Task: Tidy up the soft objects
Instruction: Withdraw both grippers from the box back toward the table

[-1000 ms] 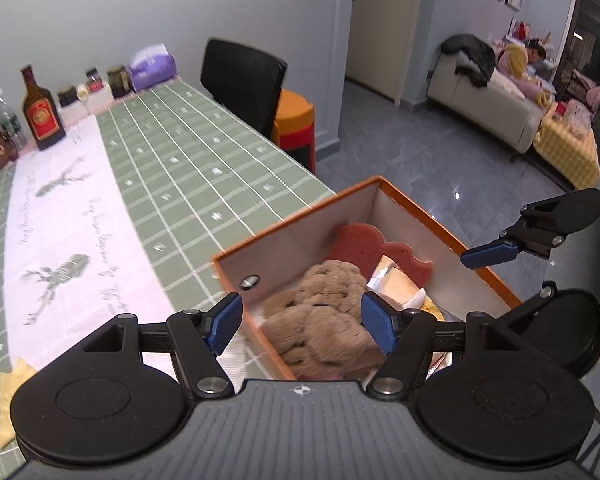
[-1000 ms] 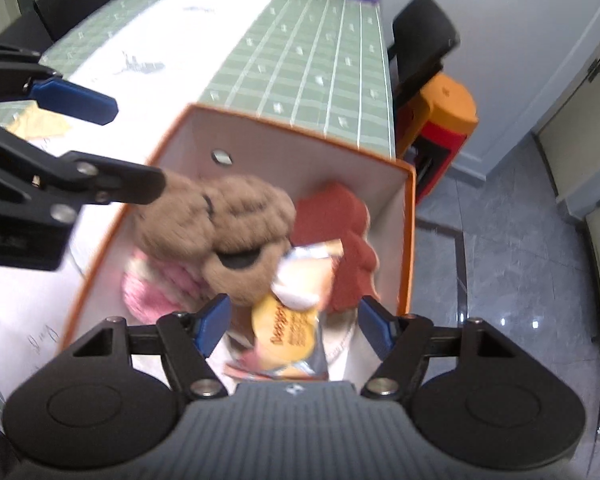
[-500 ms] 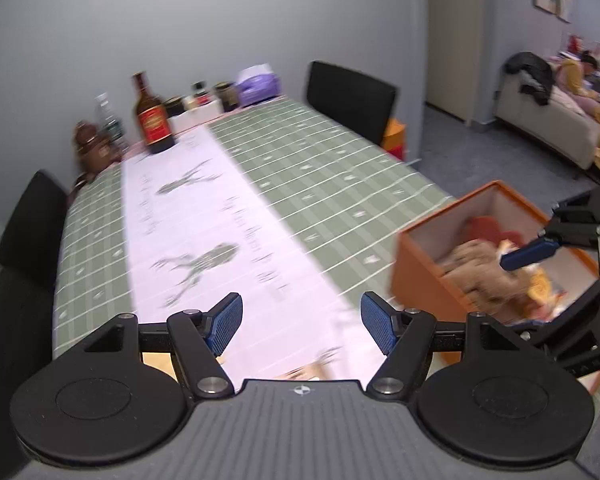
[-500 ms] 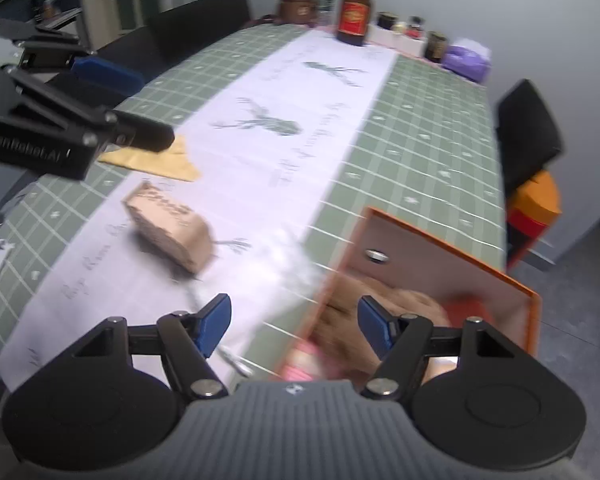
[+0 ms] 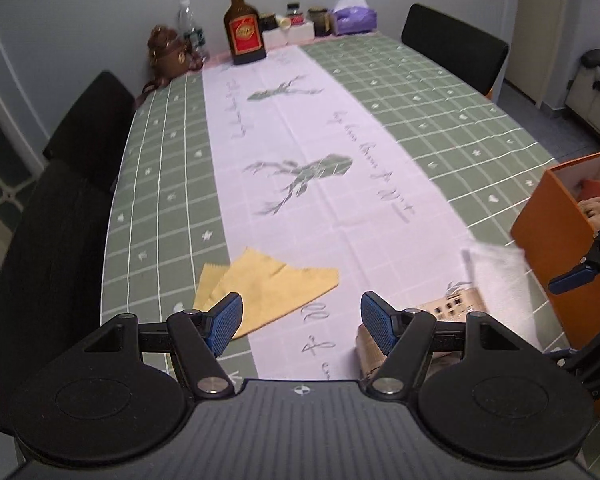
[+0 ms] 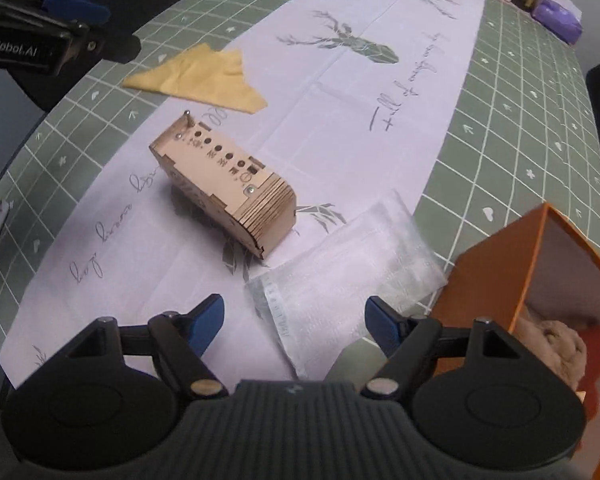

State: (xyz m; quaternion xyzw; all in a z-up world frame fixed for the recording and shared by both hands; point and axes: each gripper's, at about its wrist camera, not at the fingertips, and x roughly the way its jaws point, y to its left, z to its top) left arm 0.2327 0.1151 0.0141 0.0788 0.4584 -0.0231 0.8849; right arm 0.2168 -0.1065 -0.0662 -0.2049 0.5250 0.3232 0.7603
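A folded yellow cloth [image 5: 262, 282] lies flat on the table just ahead of my left gripper [image 5: 301, 322], which is open and empty; the cloth also shows in the right wrist view [image 6: 204, 76]. A clear plastic bag [image 6: 340, 284] lies beside the orange box [image 6: 512, 276], just ahead of my right gripper [image 6: 296, 322], open and empty. The orange box [image 5: 556, 236] holds a brown plush toy [image 6: 556, 344] and a red soft item [image 5: 594, 192].
A hard wooden box [image 6: 224, 188] lies on the white runner between cloth and bag. Bottles and jars [image 5: 244, 28] and a purple tissue pack [image 5: 354, 20] stand at the table's far end. Black chairs [image 5: 454, 46] line the sides.
Both grippers have pulled back from over the orange box and swung left over the table. The cloth, wooden box and plastic bag have come into view. Both stayed open.
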